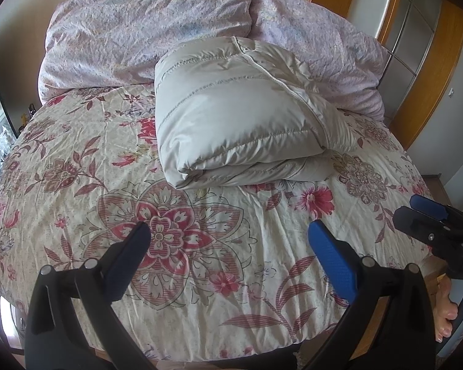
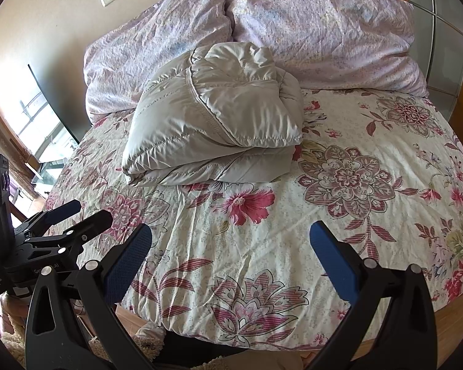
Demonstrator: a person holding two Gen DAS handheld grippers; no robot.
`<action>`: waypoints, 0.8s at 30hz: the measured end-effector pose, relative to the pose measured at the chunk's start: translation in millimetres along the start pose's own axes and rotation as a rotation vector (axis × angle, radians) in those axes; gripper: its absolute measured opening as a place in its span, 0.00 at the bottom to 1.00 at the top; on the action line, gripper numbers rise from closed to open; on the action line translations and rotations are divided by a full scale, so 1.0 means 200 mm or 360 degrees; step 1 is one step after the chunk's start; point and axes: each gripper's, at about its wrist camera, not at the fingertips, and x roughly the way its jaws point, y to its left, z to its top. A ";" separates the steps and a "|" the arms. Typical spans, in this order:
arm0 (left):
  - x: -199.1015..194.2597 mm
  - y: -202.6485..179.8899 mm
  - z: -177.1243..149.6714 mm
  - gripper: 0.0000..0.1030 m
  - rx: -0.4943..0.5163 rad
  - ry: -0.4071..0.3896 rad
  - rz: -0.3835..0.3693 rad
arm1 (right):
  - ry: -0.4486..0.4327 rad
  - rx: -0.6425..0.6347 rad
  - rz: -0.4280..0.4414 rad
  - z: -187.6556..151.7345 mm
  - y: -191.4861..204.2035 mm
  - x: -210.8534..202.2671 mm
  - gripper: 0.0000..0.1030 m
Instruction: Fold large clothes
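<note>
A cream puffer jacket [image 1: 247, 117] lies folded into a thick bundle on the floral bedspread [image 1: 77, 160], just in front of the pillows. The right wrist view shows the same jacket [image 2: 216, 123] with its seam lines on top. My left gripper [image 1: 228, 234] hovers open over the near part of the bed, well short of the jacket, with nothing between its fingers. The right gripper [image 2: 231, 234] is also open and empty, at a similar distance from the bundle. Each gripper shows in the other's view: the right gripper [image 1: 416, 209] at the right edge, the left gripper [image 2: 83, 212] at the left.
Two lilac pillows [image 2: 308, 30] are piled against the wall at the head of the bed. A wooden-framed sliding door [image 1: 416, 61] stands to the right, a window [image 2: 37, 117] to the left. A person's bare foot [image 1: 446, 317] is on the floor by the bed's near edge.
</note>
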 end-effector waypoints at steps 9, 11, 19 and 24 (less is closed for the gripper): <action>-0.01 -0.01 0.00 0.98 0.0017 -0.0014 0.0003 | 0.0003 0.0013 -0.0001 -0.01 0.00 0.02 0.99; -0.01 -0.01 0.00 0.98 0.0017 -0.0015 0.0003 | 0.0001 0.0011 -0.0002 0.00 0.00 0.02 0.99; -0.01 -0.02 0.00 0.98 0.0028 -0.0015 -0.0002 | 0.0002 0.0013 0.0000 0.00 -0.01 0.01 0.99; -0.01 -0.02 0.00 0.98 0.0026 -0.0016 -0.0002 | 0.0002 0.0013 -0.0001 0.00 -0.01 0.01 0.99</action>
